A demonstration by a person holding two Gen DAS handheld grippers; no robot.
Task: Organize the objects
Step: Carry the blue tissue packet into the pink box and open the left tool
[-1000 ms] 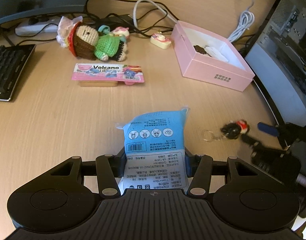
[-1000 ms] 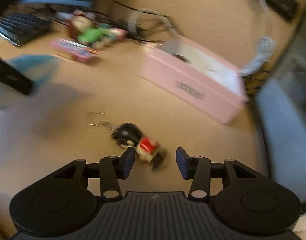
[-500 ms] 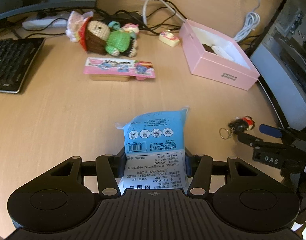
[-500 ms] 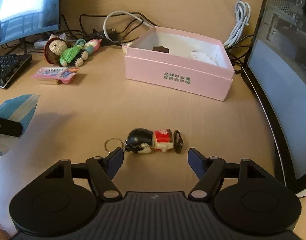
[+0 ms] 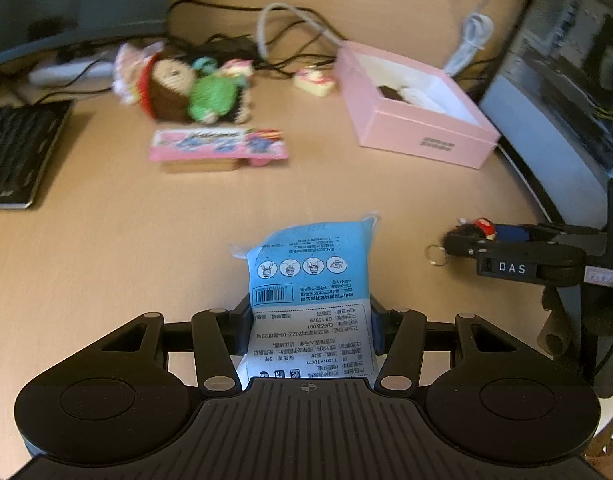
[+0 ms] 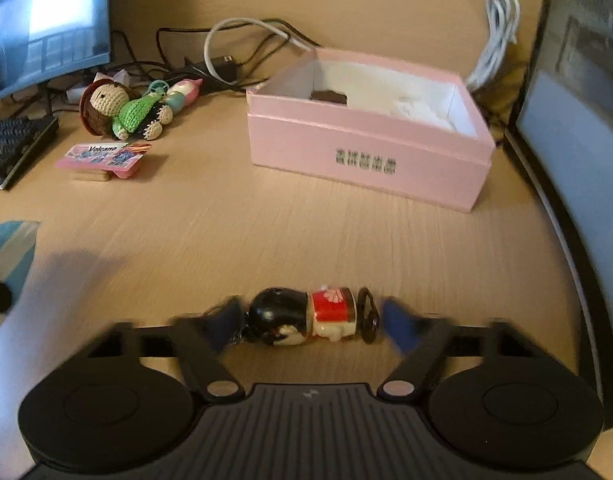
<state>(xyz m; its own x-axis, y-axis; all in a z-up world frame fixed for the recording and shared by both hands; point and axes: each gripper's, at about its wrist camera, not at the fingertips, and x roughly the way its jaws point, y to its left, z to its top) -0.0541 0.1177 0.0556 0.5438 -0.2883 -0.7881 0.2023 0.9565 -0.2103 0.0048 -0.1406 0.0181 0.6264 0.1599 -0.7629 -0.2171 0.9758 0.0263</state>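
Left tool (image 5: pixel 310 320) clamps the blue packet (image 5: pixel 310 268) above the tabletop (image 5: pixel 106 260); right tool (image 6: pixel 306 320) brackets the keychain figure (image 6: pixel 306 316), fingers blurred, grip uncertain. Pink box (image 6: pixel 366 160) holds little; doll (image 6: pixel 122 112) and snack tray (image 6: pixel 102 158) remain out.

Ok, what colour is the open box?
Pink outside, white inside; the open box shows best in the right wrist view.

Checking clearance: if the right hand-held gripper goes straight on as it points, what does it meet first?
The small black-and-red figurine keychain, lying crosswise between its open fingers. Beyond it is bare desk, then probably the open pink cardboard box; depth is unclear.
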